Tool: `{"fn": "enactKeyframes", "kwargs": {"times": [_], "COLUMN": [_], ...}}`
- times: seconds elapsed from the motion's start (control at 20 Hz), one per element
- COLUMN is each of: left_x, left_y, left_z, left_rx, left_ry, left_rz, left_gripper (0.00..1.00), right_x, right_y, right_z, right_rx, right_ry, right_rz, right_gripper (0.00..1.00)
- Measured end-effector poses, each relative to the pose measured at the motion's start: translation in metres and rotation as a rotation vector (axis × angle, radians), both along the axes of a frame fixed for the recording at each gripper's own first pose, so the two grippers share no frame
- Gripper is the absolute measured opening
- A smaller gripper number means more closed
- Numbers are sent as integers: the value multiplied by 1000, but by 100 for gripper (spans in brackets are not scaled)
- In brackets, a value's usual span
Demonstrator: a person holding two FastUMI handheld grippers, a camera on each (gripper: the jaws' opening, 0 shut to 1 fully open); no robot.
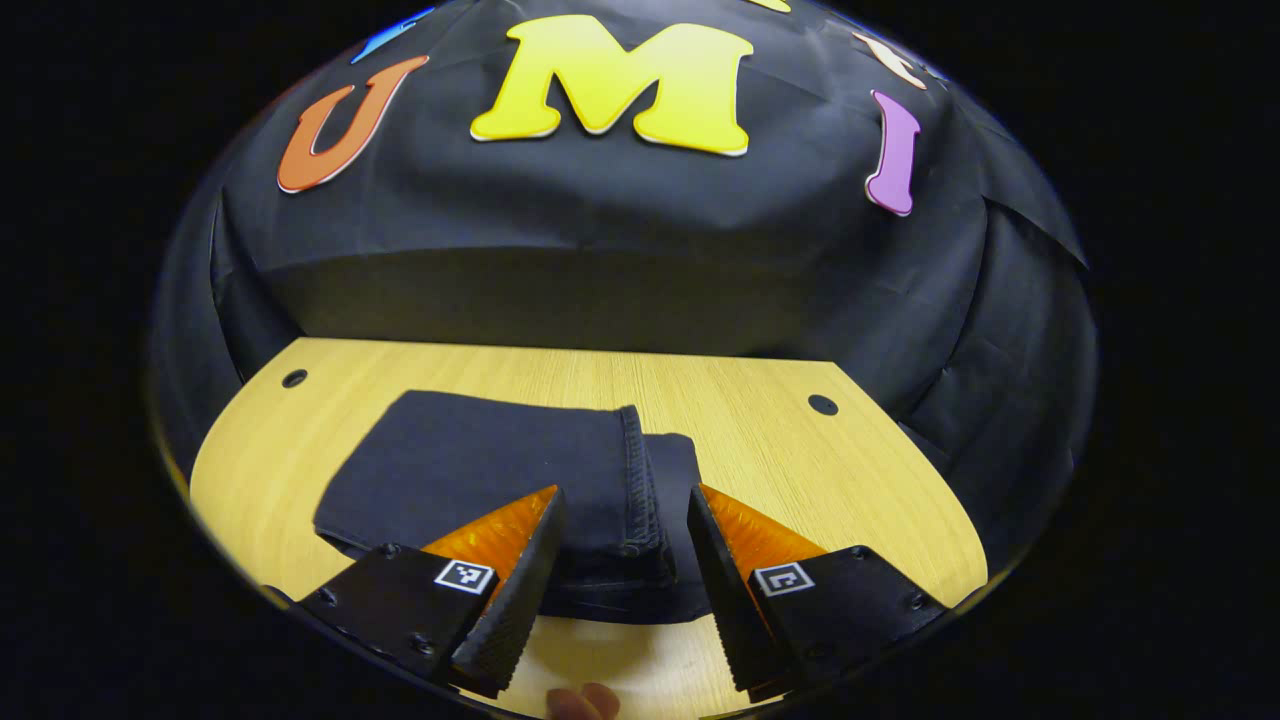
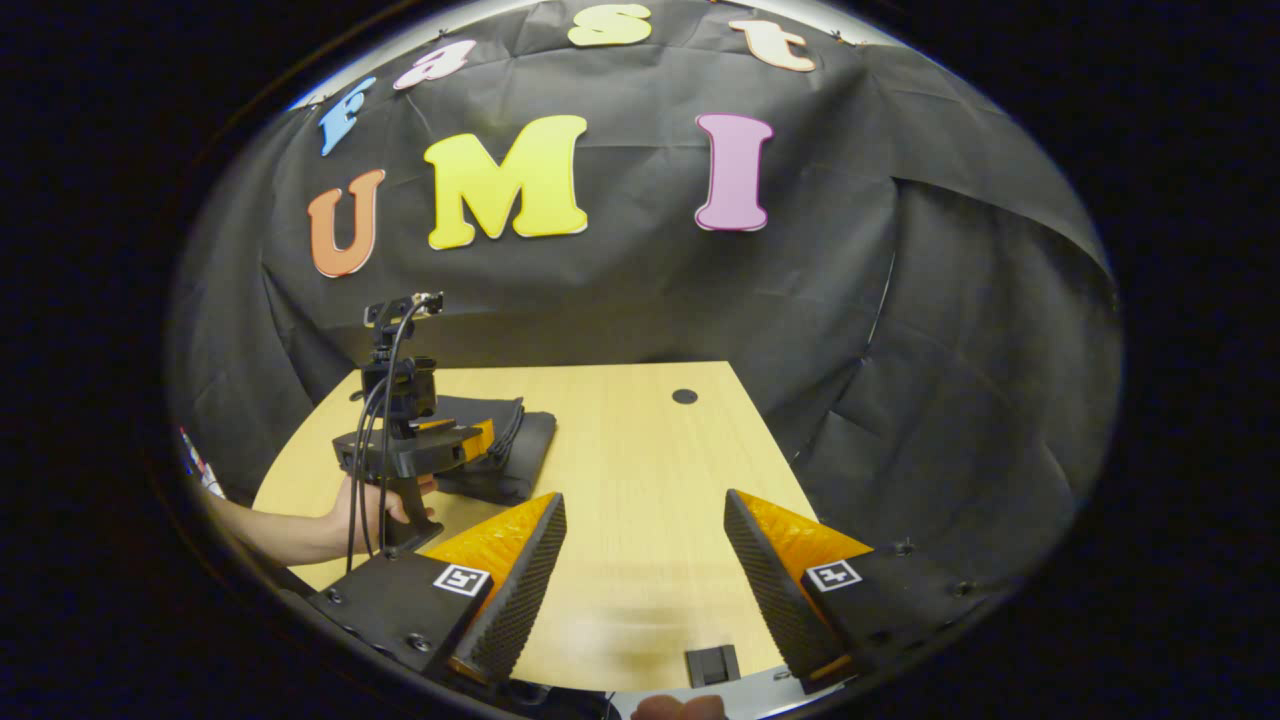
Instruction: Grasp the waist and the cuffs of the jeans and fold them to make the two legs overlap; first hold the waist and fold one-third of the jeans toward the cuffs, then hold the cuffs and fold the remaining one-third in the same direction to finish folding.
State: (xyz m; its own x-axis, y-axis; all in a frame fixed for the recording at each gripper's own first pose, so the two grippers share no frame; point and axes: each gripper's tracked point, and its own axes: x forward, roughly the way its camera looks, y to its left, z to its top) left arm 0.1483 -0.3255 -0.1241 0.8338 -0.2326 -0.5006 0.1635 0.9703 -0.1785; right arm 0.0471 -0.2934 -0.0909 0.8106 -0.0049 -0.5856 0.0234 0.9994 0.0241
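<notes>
- Jeans (image 1: 520,480) folded into a compact dark stack on the wooden table (image 1: 800,450), lying toward 12 o'clock from the left gripper (image 1: 622,560); stitched hem edge on top, running front to back, layers visible at the near edge.
- Left gripper fingers spread, one on each side of the hem edge, above the near end of the stack; neither pad pressing cloth, so nothing held. Probably hovering clear so the fold lies undisturbed.
- Fingertips of a hand (image 1: 585,703) just showing at 6 o'clock under the left gripper.
- Right gripper (image 2: 645,570) spread as well, over bare tabletop, nothing between the fingers; well apart from the jeans, which sit at about 10 o'clock in the right gripper view, beyond the other gripper and the hand (image 2: 375,510) holding it.
- Judging by the small stacked shape, folding looks finished or nearly so.
- Farther back: two dark holes (image 1: 822,404) in the table near its far edge.
</notes>
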Motion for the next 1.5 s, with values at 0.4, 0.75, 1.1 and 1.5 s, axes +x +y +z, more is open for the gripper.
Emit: {"fn": "enactKeyframes", "kwargs": {"times": [0.4, 0.75, 1.1, 1.5], "left_x": [-42, -97, -144, -164], "left_y": [86, 167, 201, 207], "left_z": [117, 207, 243, 247], "left_rx": [1, 40, 61, 35], "left_ry": [-205, -391, -483, -482], "left_rz": [46, 120, 165, 182], "left_gripper": [79, 80, 84, 91], "right_x": [13, 23, 24, 18], "right_y": [74, 164, 195, 201], "right_z": [39, 87, 116, 120], "right_rx": [41, 45, 41, -9], "right_ry": [-146, -324, -449, -482], "right_rz": [82, 177, 118, 94], "right_gripper": [98, 96, 93, 98]}}
